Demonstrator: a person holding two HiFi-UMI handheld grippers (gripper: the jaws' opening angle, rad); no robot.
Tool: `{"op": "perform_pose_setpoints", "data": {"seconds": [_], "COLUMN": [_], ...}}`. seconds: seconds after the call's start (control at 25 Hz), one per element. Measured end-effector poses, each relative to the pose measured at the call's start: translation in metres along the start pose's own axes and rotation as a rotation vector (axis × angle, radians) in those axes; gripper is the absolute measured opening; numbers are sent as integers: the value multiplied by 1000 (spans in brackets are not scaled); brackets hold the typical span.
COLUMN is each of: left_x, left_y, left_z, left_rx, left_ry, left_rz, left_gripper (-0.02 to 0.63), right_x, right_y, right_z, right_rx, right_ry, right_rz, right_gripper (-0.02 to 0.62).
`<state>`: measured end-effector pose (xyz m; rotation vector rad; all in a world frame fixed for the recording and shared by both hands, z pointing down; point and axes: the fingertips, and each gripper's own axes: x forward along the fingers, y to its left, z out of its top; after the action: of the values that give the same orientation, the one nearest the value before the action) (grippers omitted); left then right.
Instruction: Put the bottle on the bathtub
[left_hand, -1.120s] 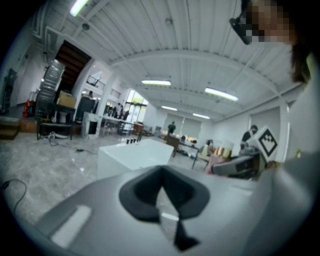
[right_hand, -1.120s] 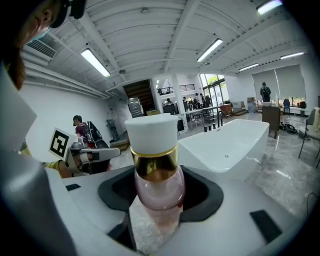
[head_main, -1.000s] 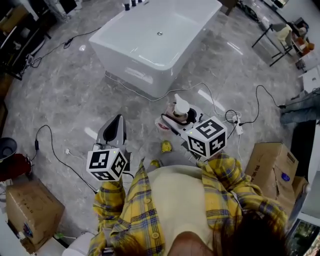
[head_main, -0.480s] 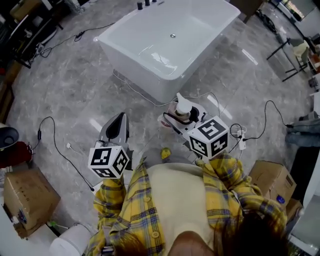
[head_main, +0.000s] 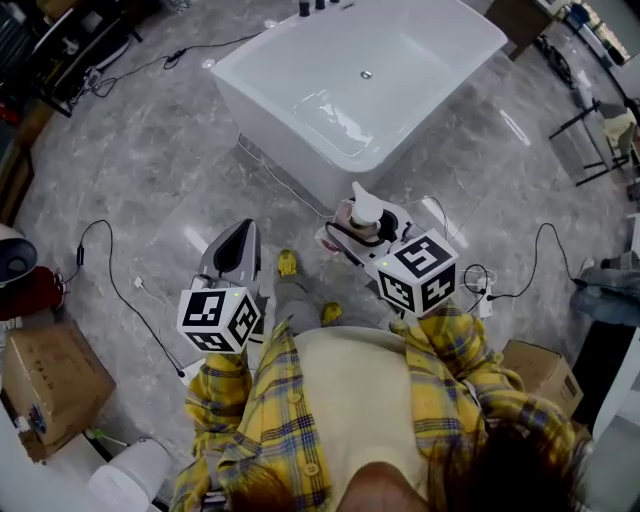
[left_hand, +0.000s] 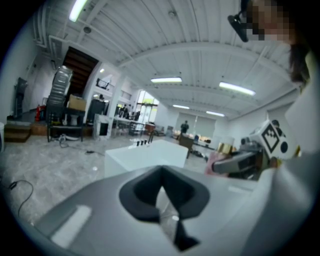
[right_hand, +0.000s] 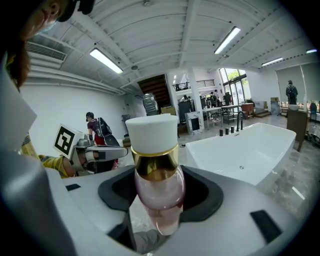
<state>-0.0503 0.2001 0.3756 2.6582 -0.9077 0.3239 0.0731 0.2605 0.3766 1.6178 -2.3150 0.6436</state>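
A pink bottle (right_hand: 157, 192) with a gold collar and white cap (head_main: 365, 209) stands upright in my right gripper (head_main: 355, 236), whose jaws are shut on its body. The white bathtub (head_main: 300, 75) lies ahead on the marble floor, its near corner a short way beyond the bottle; in the right gripper view the bathtub (right_hand: 220, 150) shows to the right. My left gripper (head_main: 234, 253) is held at the left, jaws closed with nothing between them. In the left gripper view the bathtub (left_hand: 150, 152) is straight ahead and the bottle (left_hand: 220, 157) is at the right.
Black taps (head_main: 318, 5) stand on the tub's far rim. Cables (head_main: 120, 290) snake over the floor on both sides. Cardboard boxes (head_main: 45, 375) sit at the left and at the lower right (head_main: 540, 370). A power strip (head_main: 484, 296) lies to the right.
The bathtub has come nearer in the head view as the person steps toward it. Both grippers keep their pose, the right one still holding the bottle.
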Motion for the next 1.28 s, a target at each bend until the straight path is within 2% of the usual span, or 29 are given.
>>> {"op": "perform_pose_setpoints", "data": {"seconds": [0.48, 0.8, 1.28], "left_x": [63, 91, 104], "left_y": [85, 138, 211], "left_z": [27, 47, 47], "left_rx": [-45, -41, -86], "left_ry": [25, 42, 56], "left_rz": [-25, -30, 32], "left_gripper": [8, 8, 8], "right_x": [98, 166, 243], "right_y": [-33, -44, -54], "right_z": [43, 78, 110], "right_rx": [7, -4, -22], "right_ry": [50, 65, 81], "right_rz": [-17, -14, -5], "right_gripper": [236, 235, 233]}}
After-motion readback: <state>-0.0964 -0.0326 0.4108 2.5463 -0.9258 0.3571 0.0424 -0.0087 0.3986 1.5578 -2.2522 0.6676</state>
